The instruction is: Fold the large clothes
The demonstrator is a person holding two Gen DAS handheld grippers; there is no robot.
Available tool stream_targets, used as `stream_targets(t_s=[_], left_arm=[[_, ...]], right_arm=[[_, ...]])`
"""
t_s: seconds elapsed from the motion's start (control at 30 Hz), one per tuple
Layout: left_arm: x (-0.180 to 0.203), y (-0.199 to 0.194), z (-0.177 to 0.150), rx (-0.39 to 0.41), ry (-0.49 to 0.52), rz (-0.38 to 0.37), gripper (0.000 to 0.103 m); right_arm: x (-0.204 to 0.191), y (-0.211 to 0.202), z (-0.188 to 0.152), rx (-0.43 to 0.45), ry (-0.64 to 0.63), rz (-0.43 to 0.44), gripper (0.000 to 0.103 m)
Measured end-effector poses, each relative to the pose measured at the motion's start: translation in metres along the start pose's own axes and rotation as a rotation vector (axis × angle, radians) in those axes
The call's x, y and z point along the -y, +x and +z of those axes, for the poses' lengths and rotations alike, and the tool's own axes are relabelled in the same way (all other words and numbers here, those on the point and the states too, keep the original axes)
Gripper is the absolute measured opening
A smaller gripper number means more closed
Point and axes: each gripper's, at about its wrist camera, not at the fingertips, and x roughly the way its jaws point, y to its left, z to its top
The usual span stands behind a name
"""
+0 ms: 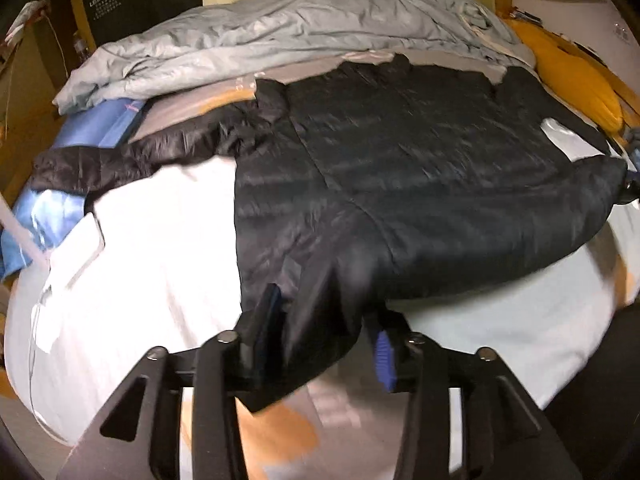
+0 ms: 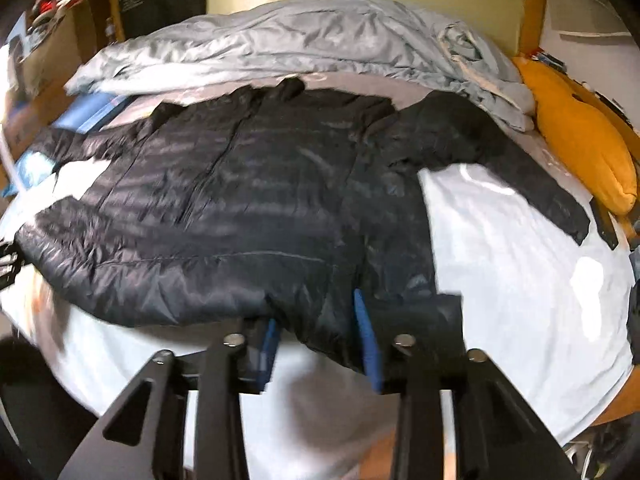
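A large black puffer jacket [image 1: 420, 168] lies spread on the white sheet [image 1: 152, 248] of a bed, sleeves out to both sides. My left gripper [image 1: 320, 320] holds the jacket's near hem corner between its blue-padded fingers [image 1: 385, 360], the fabric bunched and hanging over the bed's front edge. In the right wrist view the same jacket [image 2: 240, 200] fills the middle. My right gripper [image 2: 316, 336] grips the other near hem corner between its blue pads [image 2: 366, 340]. One sleeve [image 2: 520, 184] runs out to the right.
A crumpled grey duvet [image 1: 280, 36] lies along the far side of the bed. A yellow pillow [image 2: 580, 148] sits at the right, blue fabric [image 1: 36, 224] at the left. The wooden floor shows below the bed's front edge.
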Motion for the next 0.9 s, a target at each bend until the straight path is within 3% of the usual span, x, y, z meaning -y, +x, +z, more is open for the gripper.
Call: stream_targets(t_s=[0.13,0.27,0.3,0.4,0.47,0.53,0.6,0.73,0.8,0.83,0.87,0.9], left_arm=[[-0.024,0.029,0.038,0.007,-0.111,-0.011,0.054],[-0.049,0.064,0.066,0.037,-0.232,0.012,0.062],[-0.055,0.073,0.068,0.048,-0.262,0.016,0.068],[-0.06,0.09,0.07,0.054,-0.255,0.035,0.071],[-0.06,0.087,0.069,0.083,-0.235,0.023,0.078],[-0.06,0.079,0.067,0.114,-0.231,0.026,0.095],[-0.061,0.07,0.064,0.146,-0.237,0.032,0.097],[-0.069,0.078,0.062,0.117,-0.288,0.011,0.098],[-0.075,0.092,0.062,0.089,-0.313,-0.035,0.098],[-0.077,0.099,0.062,0.084,-0.323,-0.045,0.093],[-0.081,0.107,0.062,0.077,-0.346,-0.053,0.086],[-0.083,0.112,0.062,0.067,-0.371,-0.09,0.067]], right_arm=[[0.01,0.03,0.05,0.031,0.018,0.004,0.049],[0.018,0.07,0.088,0.077,0.085,-0.015,0.061],[0.021,0.078,0.093,0.092,0.1,-0.024,0.065],[0.03,0.099,0.094,0.131,0.163,-0.077,0.076],[0.035,0.106,0.091,0.104,0.159,-0.077,0.076],[0.042,0.101,0.084,0.124,0.154,-0.086,0.081],[0.052,0.088,0.074,0.158,0.181,-0.118,0.086],[0.085,0.062,0.065,0.245,0.31,-0.132,0.088],[0.102,0.06,0.059,0.235,0.39,-0.11,0.093],[0.11,0.064,0.055,0.19,0.426,-0.088,0.093],[0.118,0.077,0.052,0.08,0.461,-0.073,0.093],[0.124,0.087,0.046,0.017,0.497,-0.039,0.09]])
